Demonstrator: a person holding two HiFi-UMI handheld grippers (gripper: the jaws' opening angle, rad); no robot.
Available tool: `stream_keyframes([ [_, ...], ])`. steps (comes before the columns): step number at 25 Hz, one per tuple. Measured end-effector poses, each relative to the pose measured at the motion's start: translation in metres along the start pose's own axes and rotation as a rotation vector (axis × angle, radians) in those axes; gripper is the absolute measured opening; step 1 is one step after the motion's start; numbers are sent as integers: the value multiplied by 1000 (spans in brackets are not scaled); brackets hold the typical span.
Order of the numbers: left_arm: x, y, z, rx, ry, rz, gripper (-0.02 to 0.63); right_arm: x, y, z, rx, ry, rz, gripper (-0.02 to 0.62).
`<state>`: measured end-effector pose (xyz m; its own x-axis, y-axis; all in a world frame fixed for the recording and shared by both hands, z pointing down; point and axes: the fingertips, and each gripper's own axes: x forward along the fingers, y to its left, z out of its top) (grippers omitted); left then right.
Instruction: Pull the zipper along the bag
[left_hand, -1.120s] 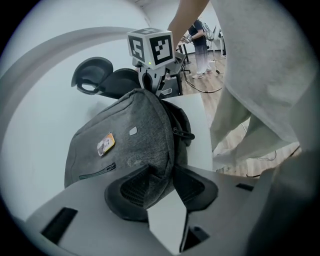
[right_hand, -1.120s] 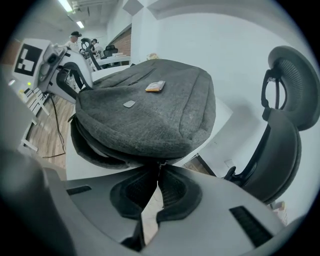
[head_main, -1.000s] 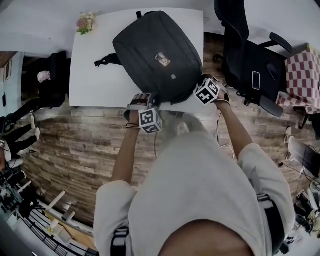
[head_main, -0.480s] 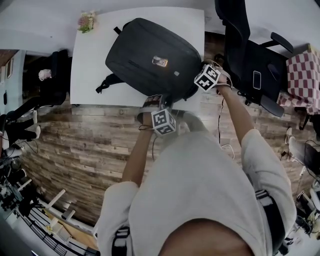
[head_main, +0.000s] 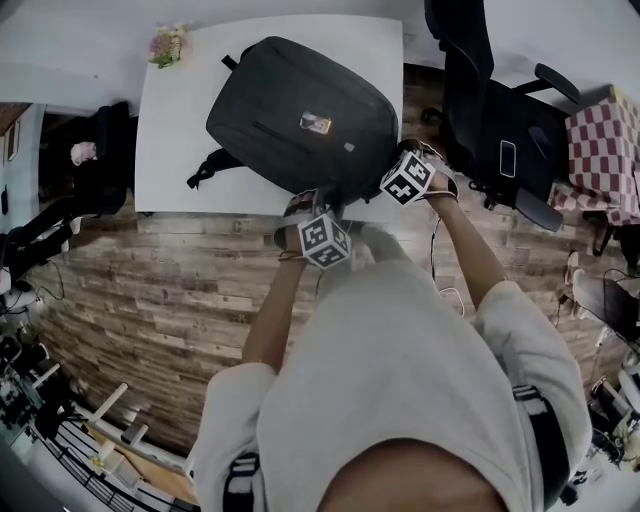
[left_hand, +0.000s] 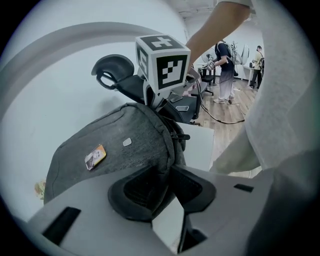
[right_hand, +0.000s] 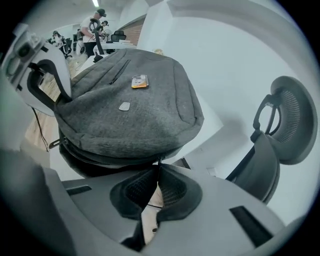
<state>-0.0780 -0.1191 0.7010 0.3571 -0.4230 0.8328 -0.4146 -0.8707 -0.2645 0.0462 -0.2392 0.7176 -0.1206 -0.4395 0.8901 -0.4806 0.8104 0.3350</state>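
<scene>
Two grippers meet at the near edge of a dark grey bag (head_main: 300, 120), which lies flat on a white table (head_main: 170, 140), its near corner close to the table's front edge, with a black office chair (head_main: 500, 130) off to the right. The left gripper (left_hand: 169, 170) has just been closing its jaws, and the pads pinch a fold of the bag's fabric (white tabletop shows in the gap below them). The right gripper (right_hand: 158, 167) has its jaws pressed together on what looks like the small zipper pull (right_hand: 159, 161) at the bag's seam.
</scene>
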Motion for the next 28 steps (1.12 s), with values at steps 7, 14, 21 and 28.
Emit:
stream_keyframes([
  [7,0,-1,-2,-32,-16,-1,133,-21,26,-7,61,32,17,20],
  [14,2,0,1,-60,-32,2,132,-23,50,-31,46,98,45,20],
  [21,3,1,2,-68,-33,-9,130,-32,81,-29,45,127,138,28],
  [28,3,-1,3,-83,-36,-18,130,-38,104,-28,76,129,146,25],
])
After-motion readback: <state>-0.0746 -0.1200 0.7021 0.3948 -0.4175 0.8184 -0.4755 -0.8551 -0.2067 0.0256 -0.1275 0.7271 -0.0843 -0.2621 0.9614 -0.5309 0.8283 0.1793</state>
